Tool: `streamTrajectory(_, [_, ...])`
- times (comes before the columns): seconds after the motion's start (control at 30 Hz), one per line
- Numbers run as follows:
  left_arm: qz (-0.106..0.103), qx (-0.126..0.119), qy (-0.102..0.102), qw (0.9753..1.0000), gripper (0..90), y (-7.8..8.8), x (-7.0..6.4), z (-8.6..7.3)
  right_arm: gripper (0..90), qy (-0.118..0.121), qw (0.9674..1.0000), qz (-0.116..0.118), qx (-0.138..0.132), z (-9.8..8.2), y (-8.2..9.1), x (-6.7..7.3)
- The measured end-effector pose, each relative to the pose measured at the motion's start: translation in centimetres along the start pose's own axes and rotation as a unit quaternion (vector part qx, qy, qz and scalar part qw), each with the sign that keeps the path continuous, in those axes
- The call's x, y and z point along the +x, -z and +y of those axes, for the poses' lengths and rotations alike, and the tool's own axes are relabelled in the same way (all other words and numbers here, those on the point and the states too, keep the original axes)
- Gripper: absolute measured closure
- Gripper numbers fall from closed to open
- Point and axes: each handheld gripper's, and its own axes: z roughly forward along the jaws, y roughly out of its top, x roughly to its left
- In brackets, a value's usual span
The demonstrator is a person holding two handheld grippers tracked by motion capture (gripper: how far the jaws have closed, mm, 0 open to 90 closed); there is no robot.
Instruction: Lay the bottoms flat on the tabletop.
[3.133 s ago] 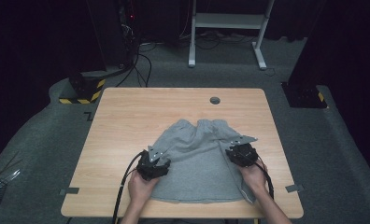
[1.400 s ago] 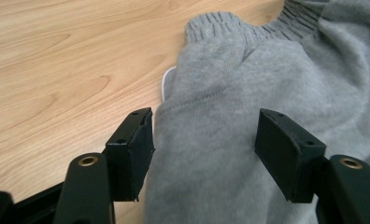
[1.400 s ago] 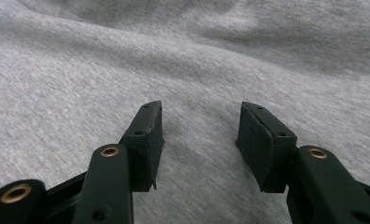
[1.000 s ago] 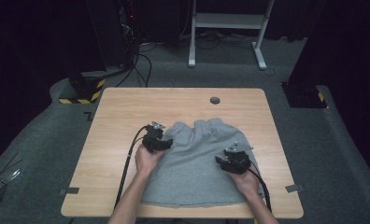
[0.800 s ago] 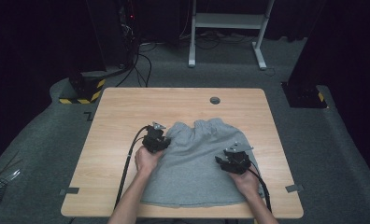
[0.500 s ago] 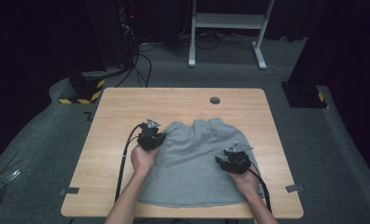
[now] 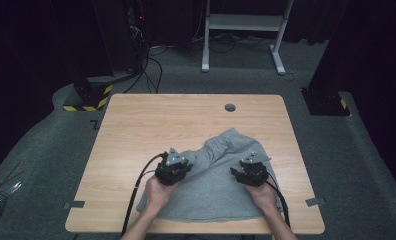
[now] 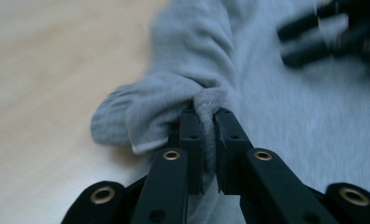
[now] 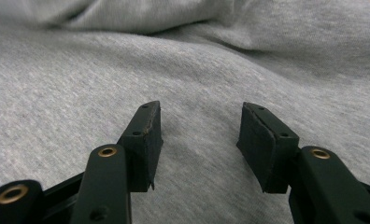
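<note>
The grey shorts lie spread on the table, on the half nearest the person, with the waistband end towards the far edge and the leg hems towards the near edge. The work in hand looks like folding them.

The left gripper has just been closing, and its jaws are now clamped on a bunched ridge of cloth that stands up between the pads in the left gripper view. The pinch sits at the shorts' left edge, so that side is drawn up and inwards: a fold of fabric trails ahead of the gripper while bare wood shows to its outer side. Gripping the edge rather than the middle is likely meant to let that side be carried over the rest in one piece.

The right gripper rests low over the right part of the shorts with its jaws well apart and nothing between them; in the right gripper view flat cloth lies beneath and between the pads. Held there, it probably serves to keep that side from sliding while the other side is pulled.

The two grippers are apart, with an open stretch of cloth between them, which leaves room for the lifted edge to travel across.
</note>
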Motion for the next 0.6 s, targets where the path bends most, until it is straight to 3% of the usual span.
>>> streamTrajectory(0.03, [-0.015, 0.025, 0.007, 0.9995, 82.2, -1.1, -0.7, -1.1, 49.0, 0.000, 1.0000, 0.000, 0.000, 0.0, 0.0, 0.0])
streamTrajectory(0.1, [-0.020, 0.038, 0.007, 0.9990, 81.0, -1.4, -0.9, -1.4, 48.9, 0.000, 1.0000, 0.000, 0.000, 0.0, 0.0, 0.0])
streamTrajectory(0.2, [-0.020, 0.040, 0.004, 0.9990, 67.1, -1.1, -1.4, -1.4, 48.8, 0.000, 1.0000, -0.001, 0.000, 0.0, 0.0, 0.0])
streamTrajectory(0.33, [0.002, 0.026, 0.014, 0.9996, 58.6, 0.4, -1.0, -0.6, 48.7, 0.000, 1.0000, -0.001, 0.000, 0.0, 0.0, 0.0])
streamTrajectory(0.43, [0.021, 0.012, 0.034, 0.9991, 55.3, 1.8, 0.2, 0.1, 48.6, 0.000, 1.0000, -0.001, 0.000, 0.0, 0.0, 0.0])
streamTrajectory(0.6, [0.034, -0.001, 0.062, 0.9975, 51.4, 2.2, 1.5, 0.8, 48.6, 0.000, 1.0000, -0.001, 0.000, 0.0, 0.0, 0.0])
